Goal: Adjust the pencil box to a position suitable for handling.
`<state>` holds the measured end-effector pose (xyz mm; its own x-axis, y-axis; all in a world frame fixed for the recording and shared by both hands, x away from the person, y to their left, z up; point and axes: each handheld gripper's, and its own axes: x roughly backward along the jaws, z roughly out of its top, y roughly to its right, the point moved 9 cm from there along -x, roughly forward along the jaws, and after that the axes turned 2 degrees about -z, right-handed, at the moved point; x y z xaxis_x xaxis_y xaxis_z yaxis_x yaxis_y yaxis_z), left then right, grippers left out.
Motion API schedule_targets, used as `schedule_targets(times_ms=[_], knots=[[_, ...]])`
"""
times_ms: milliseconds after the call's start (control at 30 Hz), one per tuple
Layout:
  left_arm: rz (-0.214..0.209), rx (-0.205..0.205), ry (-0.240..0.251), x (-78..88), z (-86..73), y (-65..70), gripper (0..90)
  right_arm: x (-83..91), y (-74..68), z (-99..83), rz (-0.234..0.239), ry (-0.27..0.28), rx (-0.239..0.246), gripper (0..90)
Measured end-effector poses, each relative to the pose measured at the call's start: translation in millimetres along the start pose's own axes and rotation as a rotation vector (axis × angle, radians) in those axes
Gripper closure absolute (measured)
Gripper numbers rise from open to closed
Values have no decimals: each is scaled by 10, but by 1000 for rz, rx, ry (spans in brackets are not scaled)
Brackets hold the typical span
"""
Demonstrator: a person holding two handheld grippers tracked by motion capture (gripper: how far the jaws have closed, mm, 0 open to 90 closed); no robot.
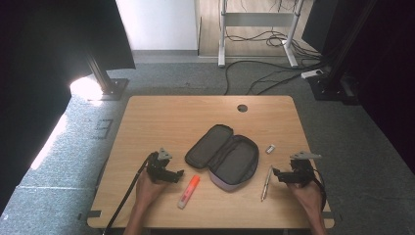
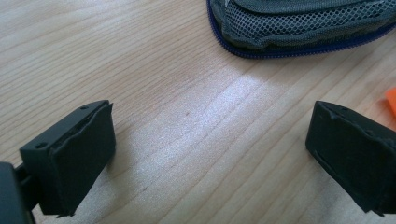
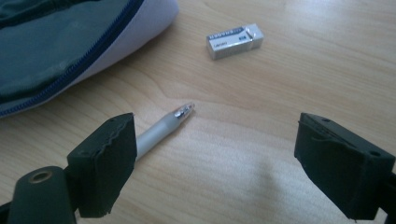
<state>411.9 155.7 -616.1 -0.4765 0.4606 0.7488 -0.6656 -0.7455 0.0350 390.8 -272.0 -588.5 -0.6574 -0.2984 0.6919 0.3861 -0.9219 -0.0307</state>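
Wooden surface (image 1: pixel 161 117): slim silver pen (image 3: pixel 163 126) lies lengthwise beside right gripper (image 3: pixel 224 163), tip forward, under one pad; jaws spread, both grippers.

Pen (image 3: pixel 163 127) — rear barrel hidden behind right gripper's jaw; eraser (image 3: pixel 235 41) label print — too small to read.
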Motion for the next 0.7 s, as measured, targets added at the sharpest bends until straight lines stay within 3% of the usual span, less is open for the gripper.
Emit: schedule_targets(times_ms=[700], knots=[[1, 0, 0, 1, 0, 1, 14, -60, -17, 259, -11, 13, 28, 151]])
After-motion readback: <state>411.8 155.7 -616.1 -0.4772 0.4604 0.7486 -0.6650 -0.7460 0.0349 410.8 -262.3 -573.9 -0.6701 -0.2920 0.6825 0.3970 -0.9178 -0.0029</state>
